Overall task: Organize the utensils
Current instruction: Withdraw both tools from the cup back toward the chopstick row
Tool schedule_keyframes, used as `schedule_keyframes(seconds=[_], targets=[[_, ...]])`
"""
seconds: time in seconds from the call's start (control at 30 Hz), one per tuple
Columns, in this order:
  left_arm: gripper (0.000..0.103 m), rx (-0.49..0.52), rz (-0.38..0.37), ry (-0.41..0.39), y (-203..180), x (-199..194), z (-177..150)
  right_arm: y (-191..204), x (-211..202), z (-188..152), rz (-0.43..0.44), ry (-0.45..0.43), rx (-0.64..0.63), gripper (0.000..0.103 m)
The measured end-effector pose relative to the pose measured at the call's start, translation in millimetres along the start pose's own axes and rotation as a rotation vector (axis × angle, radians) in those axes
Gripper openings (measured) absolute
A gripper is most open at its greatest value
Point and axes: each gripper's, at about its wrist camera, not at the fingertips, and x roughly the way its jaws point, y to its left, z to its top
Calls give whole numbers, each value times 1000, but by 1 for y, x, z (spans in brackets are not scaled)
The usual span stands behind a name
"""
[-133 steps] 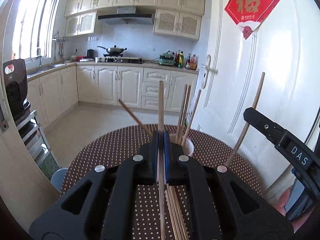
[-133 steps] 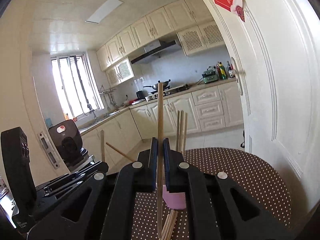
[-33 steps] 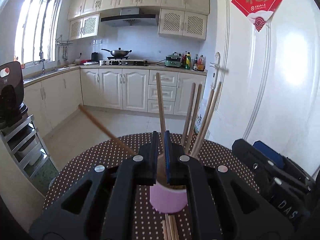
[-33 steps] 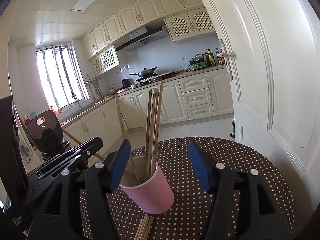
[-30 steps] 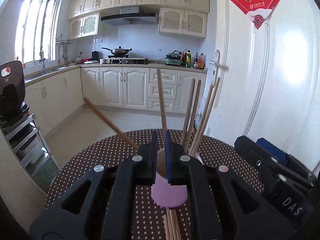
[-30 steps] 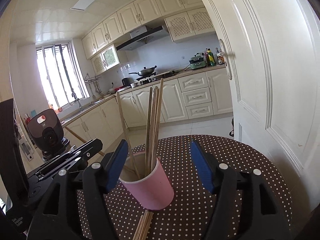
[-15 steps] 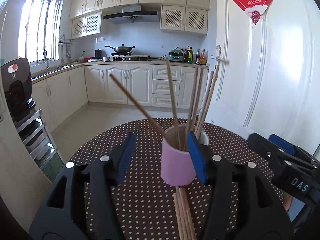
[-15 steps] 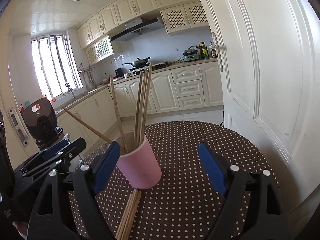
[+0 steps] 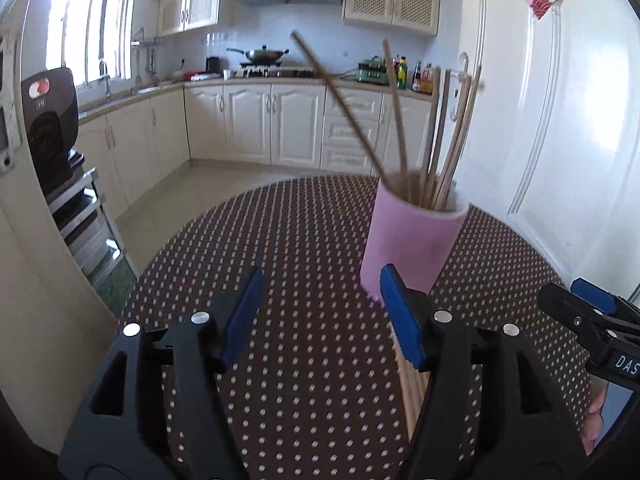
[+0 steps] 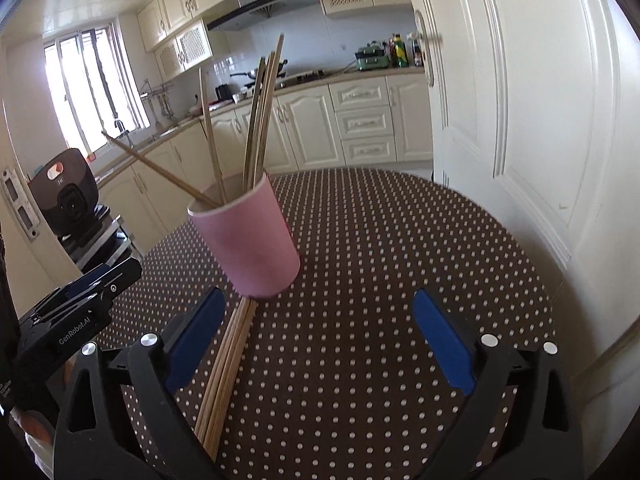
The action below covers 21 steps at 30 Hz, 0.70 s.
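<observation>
A pink cup (image 9: 412, 240) (image 10: 248, 240) stands on the brown dotted table (image 9: 304, 240) (image 10: 380, 240) with several wooden chopsticks (image 9: 400, 112) (image 10: 260, 112) upright in it, one leaning far out to the left. More chopsticks (image 10: 224, 364) (image 9: 414, 392) lie flat in a bundle in front of the cup. My left gripper (image 9: 322, 320) hovers over the table left of the cup, jaws opening, nothing between them. My right gripper (image 10: 316, 340) is low over the table right of the bundle, jaws opening wide and empty.
The table's round edge drops to the kitchen floor at the far side. A white door (image 10: 540, 100) stands close on the right. A black appliance (image 9: 48, 120) sits on a metal rack to the left. Cabinets line the far walls.
The left gripper let go of a chopstick, which now stands in the cup, and its jaws spread. Both grippers sank toward the table and the right jaws widened further.
</observation>
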Motion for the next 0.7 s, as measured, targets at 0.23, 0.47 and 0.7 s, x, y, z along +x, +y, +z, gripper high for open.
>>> schedule_keyframes(seconds=[0.23,0.47,0.7], targets=[[63,-3,-3,83,9,9,-22,7,11,-15,2,91,-10,92],[64,-9,-20,150,14,16,-40,21,19,-28,3,155,-34,92],[67,-39,-31,165,24,15,-52,39,29,-36,-2,199,-88,92]])
